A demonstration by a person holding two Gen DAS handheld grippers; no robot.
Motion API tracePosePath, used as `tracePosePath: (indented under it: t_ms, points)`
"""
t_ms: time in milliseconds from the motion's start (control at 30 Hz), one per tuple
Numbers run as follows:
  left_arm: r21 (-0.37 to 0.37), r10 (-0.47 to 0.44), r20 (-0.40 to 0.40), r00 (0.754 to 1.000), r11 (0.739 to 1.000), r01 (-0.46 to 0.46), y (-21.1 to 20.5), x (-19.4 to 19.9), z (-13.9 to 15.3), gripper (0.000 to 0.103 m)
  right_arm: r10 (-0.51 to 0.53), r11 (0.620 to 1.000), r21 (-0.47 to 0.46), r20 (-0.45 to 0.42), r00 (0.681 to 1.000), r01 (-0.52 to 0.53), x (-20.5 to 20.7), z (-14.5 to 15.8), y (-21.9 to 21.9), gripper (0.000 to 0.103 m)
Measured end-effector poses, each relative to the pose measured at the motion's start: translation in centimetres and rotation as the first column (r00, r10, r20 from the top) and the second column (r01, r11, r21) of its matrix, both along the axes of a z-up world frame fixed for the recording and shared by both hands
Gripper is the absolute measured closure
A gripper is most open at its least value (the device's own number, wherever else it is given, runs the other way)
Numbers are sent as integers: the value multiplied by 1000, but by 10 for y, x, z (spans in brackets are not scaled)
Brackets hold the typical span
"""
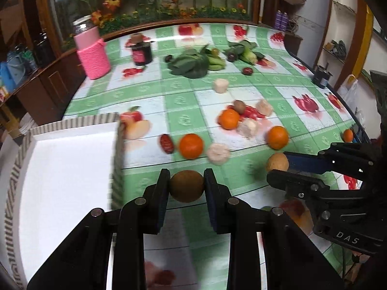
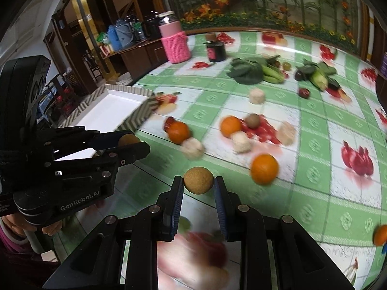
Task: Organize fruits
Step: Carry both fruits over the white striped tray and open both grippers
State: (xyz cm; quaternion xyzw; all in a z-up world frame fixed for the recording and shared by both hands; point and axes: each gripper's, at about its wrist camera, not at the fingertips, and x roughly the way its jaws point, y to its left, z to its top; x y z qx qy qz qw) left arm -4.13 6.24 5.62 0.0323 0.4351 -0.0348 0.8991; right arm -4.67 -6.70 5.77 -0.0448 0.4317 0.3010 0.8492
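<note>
Both grippers clenched on small round brown fruits: left gripper (image 1: 186,187) holds fruit A (image 1: 186,186) beside the tray (image 1: 72,169), right gripper (image 2: 198,181) holds fruit B (image 2: 198,180); judged light, firm, roll-prone, best pinched across the widest part.

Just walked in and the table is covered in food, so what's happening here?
A person is sorting fruit with a handheld gripper in each hand. The left gripper is shut on a small brown round fruit, and the right gripper is shut on a paler tan one. Both are held above the tablecloth beside an empty white tray. Oranges, red dates and pale chunks lie loose on the cloth.
</note>
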Motion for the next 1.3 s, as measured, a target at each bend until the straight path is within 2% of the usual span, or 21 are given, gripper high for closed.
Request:
tracePosePath:
  t_ms: [367,800,1033,1167,1300]
  points:
    - [32,119,-17,993,992,-118,70,11,8,77,104,994,14,22,994,-104,12,15,73,77]
    - [1,294,-92,952,956,-295,161,48,-12,77,253,968,-14,15,967,-252,52,10,176,76]
    - [25,348,-126,929,937,-347,180,58,-30,77,302,950,-67,-36,953,-304,67,-19,216,76]
    - [19,370,-137,919,928,-371,185,58,-36,77,313,946,-72,-50,948,-316,72,-29,224,76]
    - [44,380,-134,915,925,-378,184,56,-36,74,320,945,-62,-46,946,-322,72,-29,223,73]
